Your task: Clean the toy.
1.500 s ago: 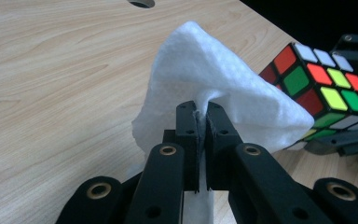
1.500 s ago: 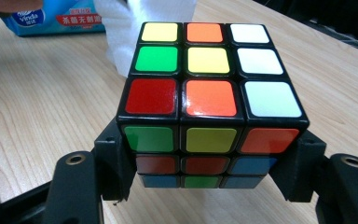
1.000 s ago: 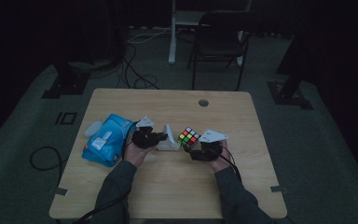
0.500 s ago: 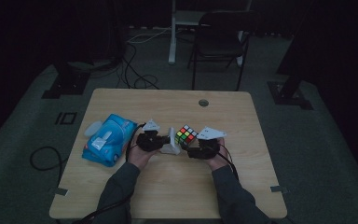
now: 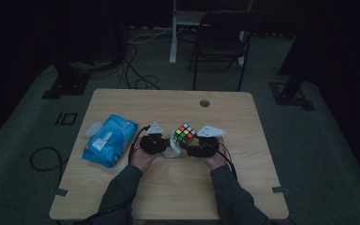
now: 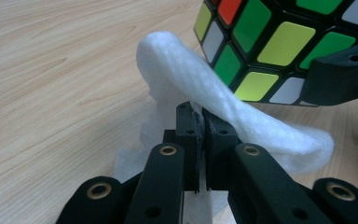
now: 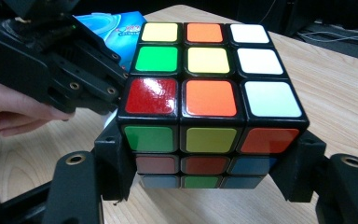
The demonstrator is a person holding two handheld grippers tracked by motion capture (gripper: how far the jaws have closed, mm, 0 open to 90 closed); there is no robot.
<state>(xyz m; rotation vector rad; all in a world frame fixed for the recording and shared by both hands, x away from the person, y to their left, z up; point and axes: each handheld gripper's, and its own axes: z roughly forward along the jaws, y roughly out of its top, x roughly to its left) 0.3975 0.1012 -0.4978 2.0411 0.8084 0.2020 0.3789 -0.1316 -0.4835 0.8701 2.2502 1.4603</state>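
Observation:
A scrambled colour cube (image 5: 184, 135) (image 7: 205, 102) (image 6: 279, 42) is held just above the wooden table (image 5: 178, 197), with my right gripper (image 5: 192, 149) (image 7: 205, 175) shut on its lower sides. My left gripper (image 5: 165, 145) (image 6: 199, 126) is shut on a white wet wipe (image 5: 172, 149) (image 6: 205, 93). The wipe curls up from the pinch and lies against the cube's left side. In the right gripper view the left gripper (image 7: 98, 93) sits close by the cube's left edge, with a hand behind it.
A blue pack of wipes (image 5: 110, 140) lies left of the hands, with a white lid-like piece (image 5: 93, 129) beside it. A cable hole (image 5: 205, 103) is at the table's back. A chair (image 5: 220, 42) and floor cables stand beyond the table.

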